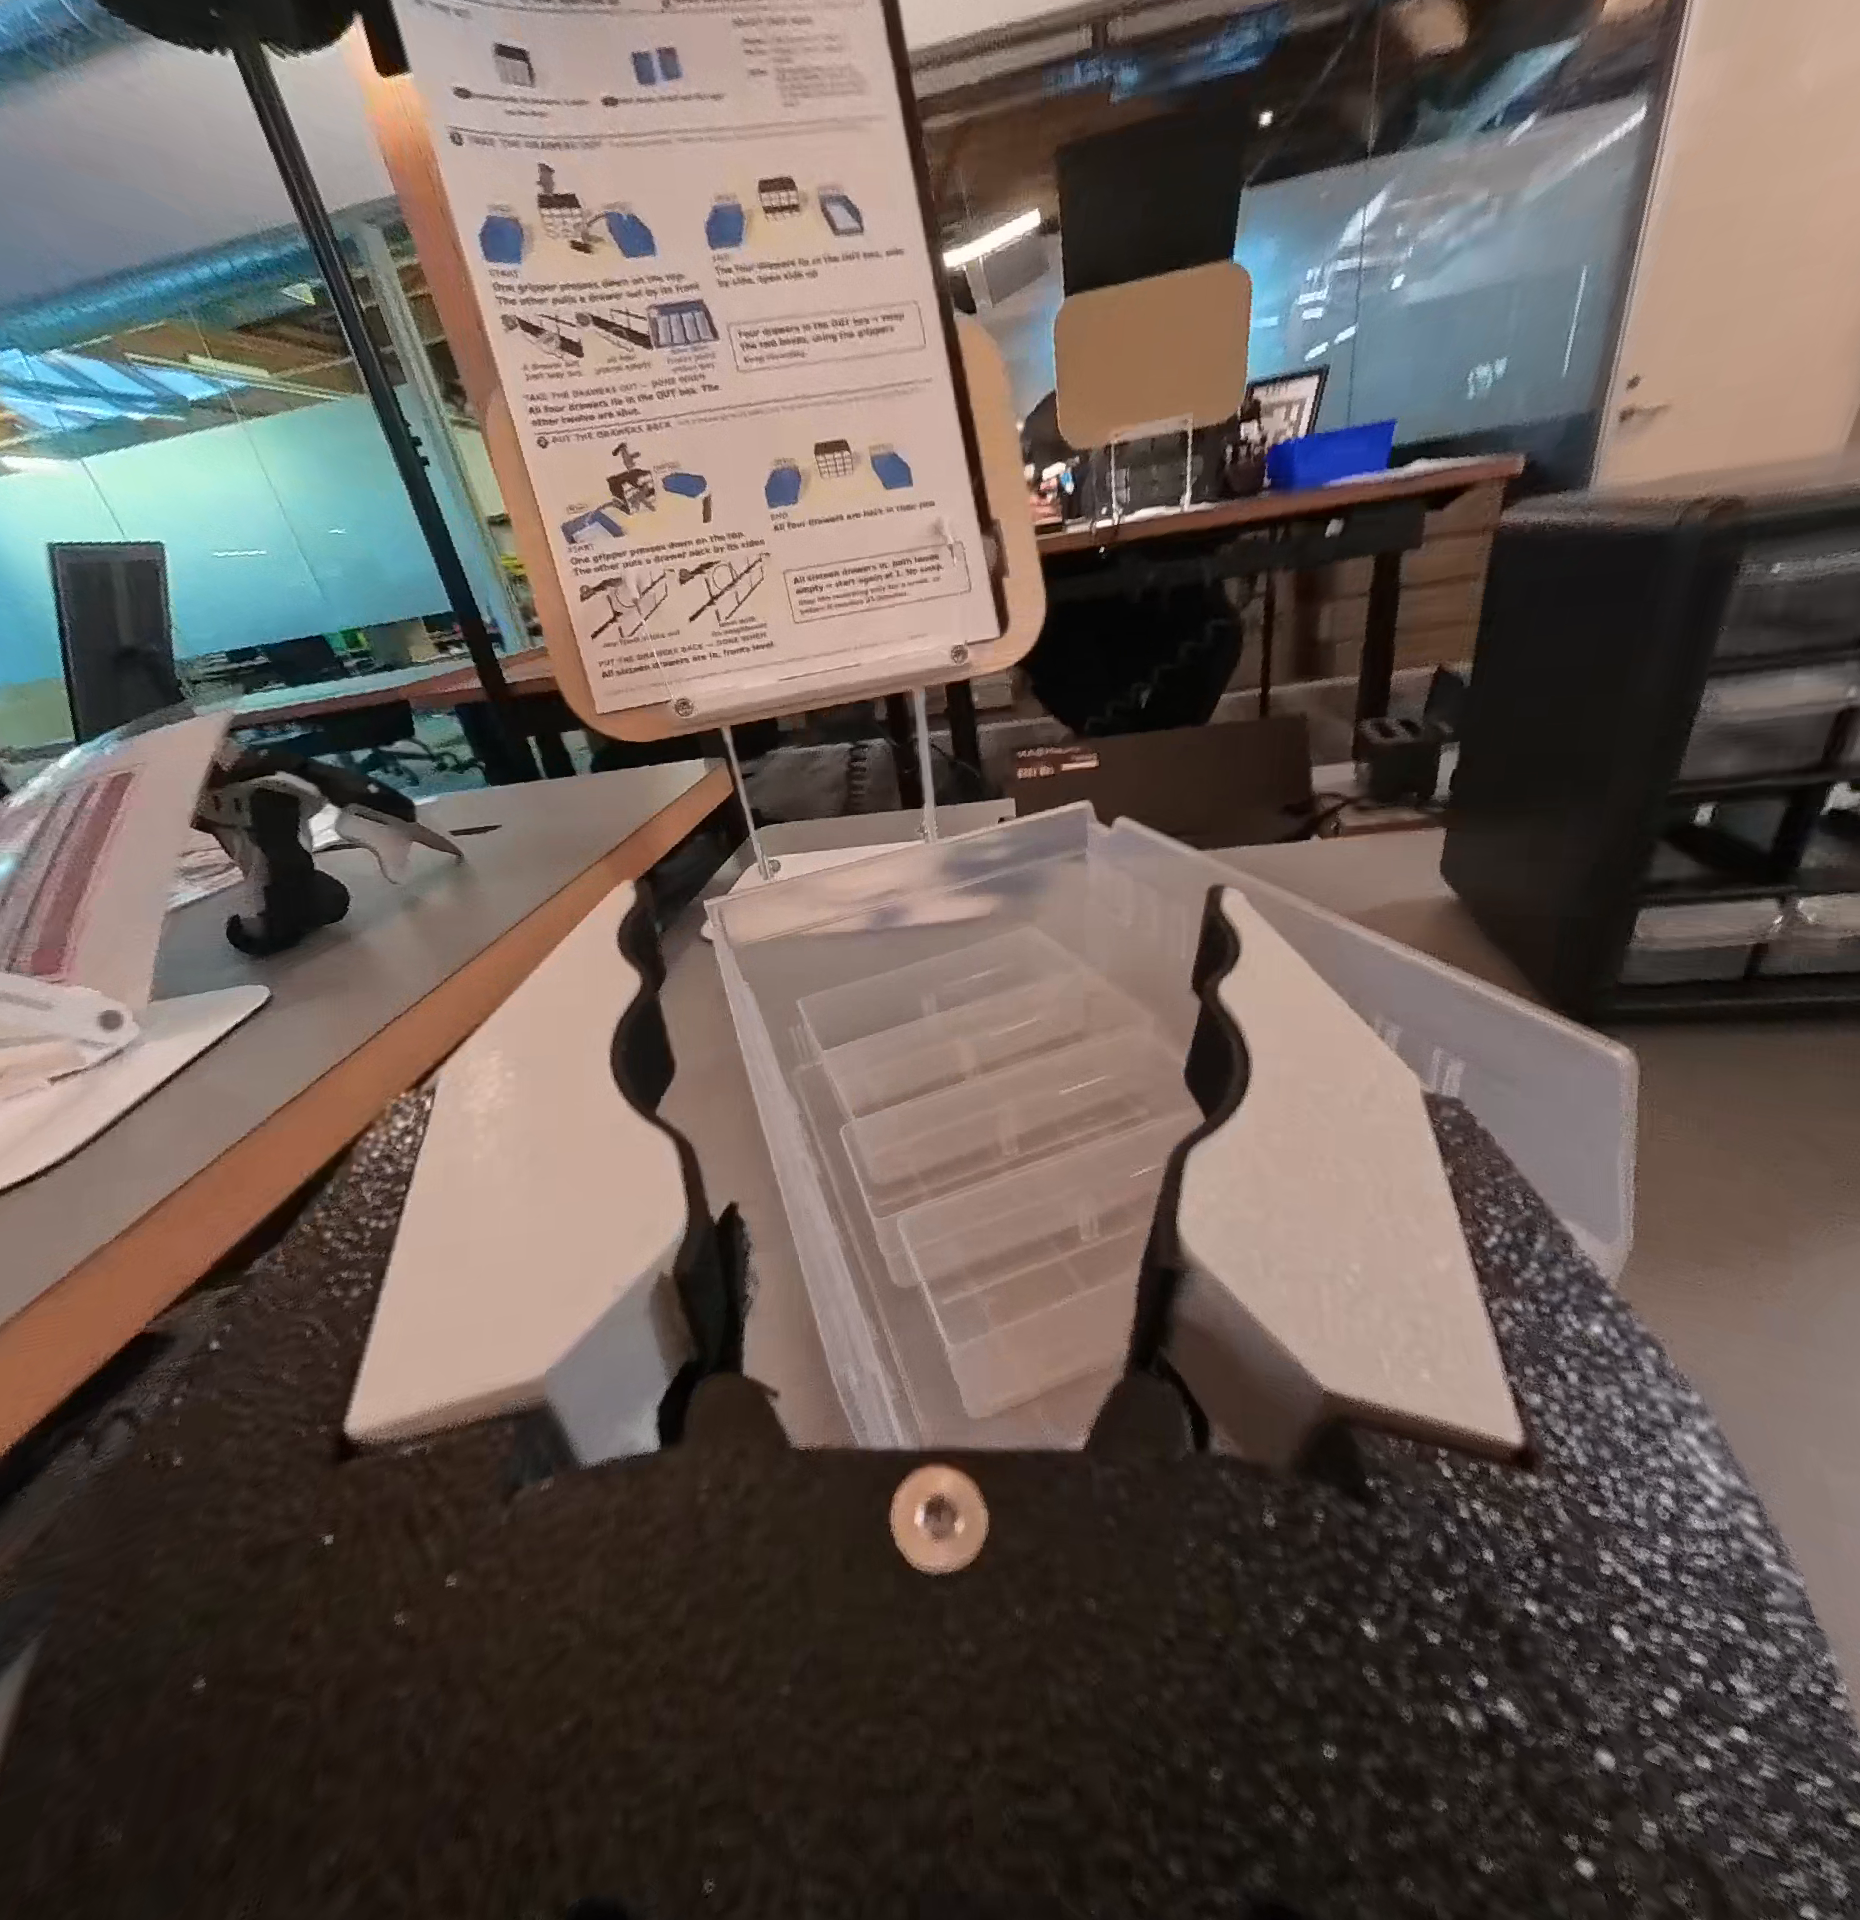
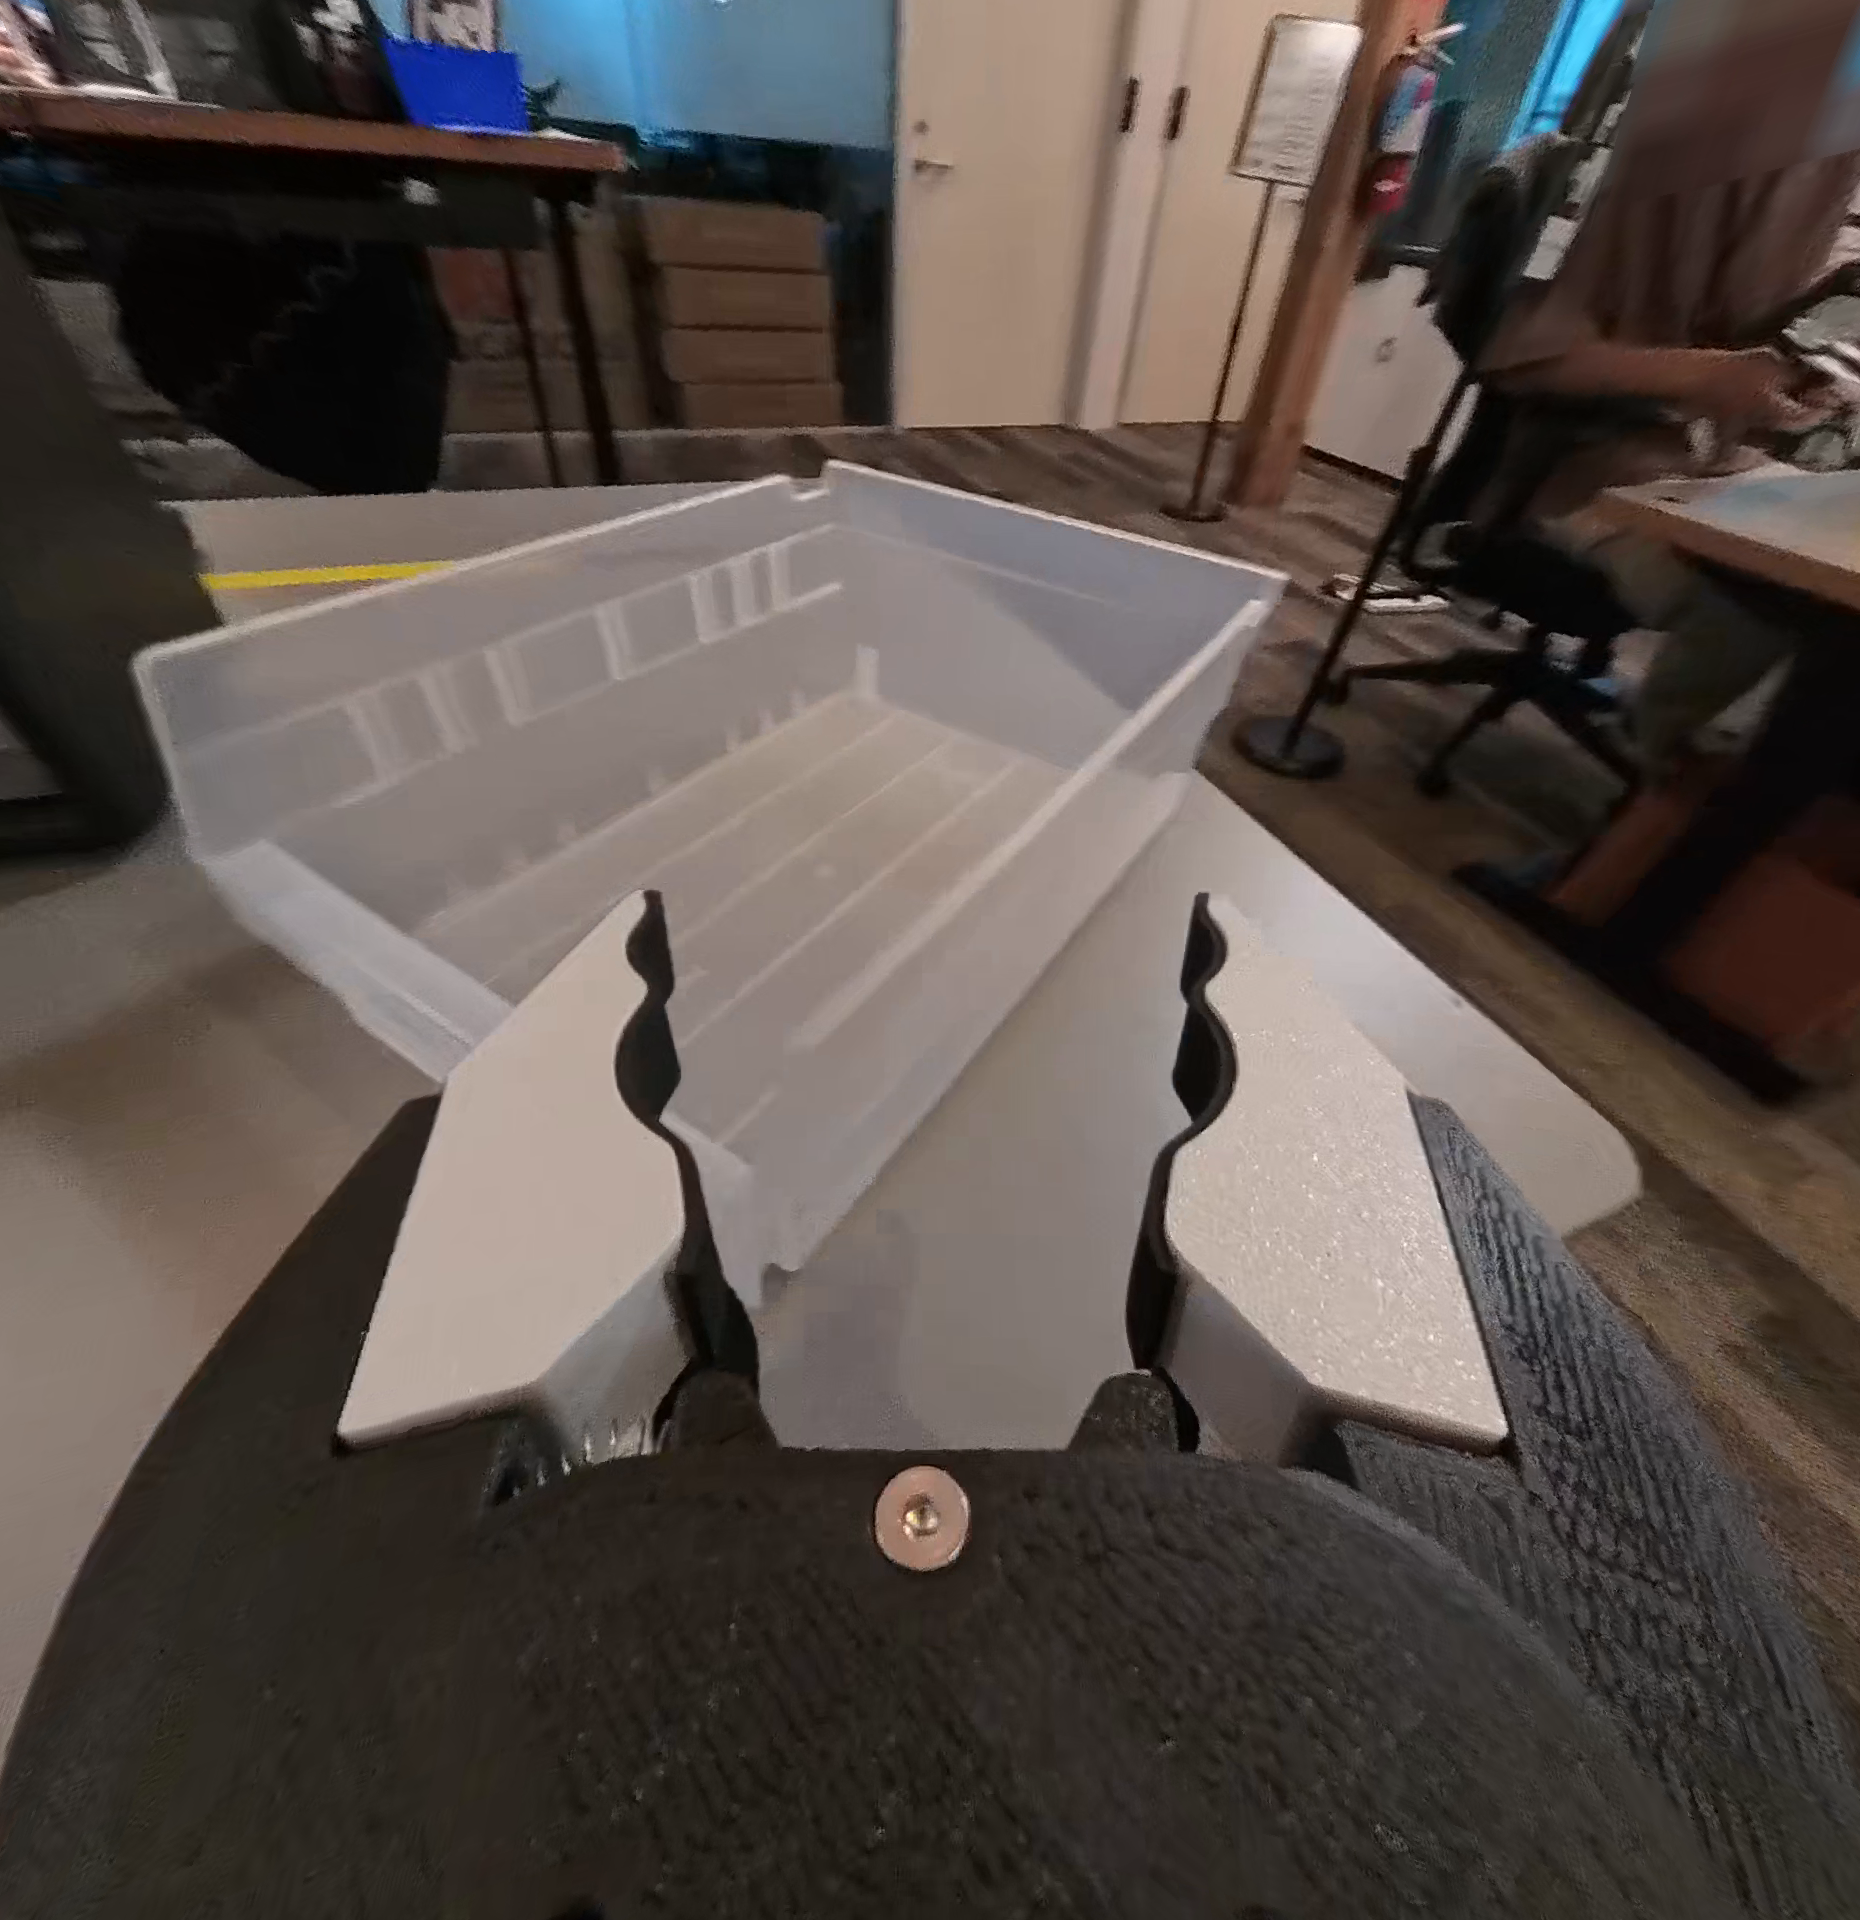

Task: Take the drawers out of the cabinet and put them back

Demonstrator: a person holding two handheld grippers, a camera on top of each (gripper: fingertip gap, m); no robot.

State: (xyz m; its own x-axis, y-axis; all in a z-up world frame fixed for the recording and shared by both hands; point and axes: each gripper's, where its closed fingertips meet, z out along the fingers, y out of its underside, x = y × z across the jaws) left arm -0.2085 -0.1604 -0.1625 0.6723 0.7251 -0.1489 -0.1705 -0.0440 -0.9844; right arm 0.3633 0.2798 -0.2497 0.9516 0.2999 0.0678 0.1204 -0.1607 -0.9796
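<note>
So we've got two clear bins on the bench. Our left gripper [image 1: 926, 1049] hangs over the first clear bin [image 1: 1508, 1049], jaws spread wide with nothing in them. Inside that bin we count four small clear drawers [image 1: 999, 1132] lying side by side in a row, open side up. Past its far end stands one instruction board [image 1: 697, 343] on thin legs, near the bench's far edge. One spare gripper [image 1: 292, 831] sits on the neighbouring table to the left.

Our right gripper [image 2: 926, 1039] is also wide open and holding nothing, jaws over the near corner of the second clear bin [image 2: 282, 748], which is empty. We can't make out the cabinet for sure.
</note>
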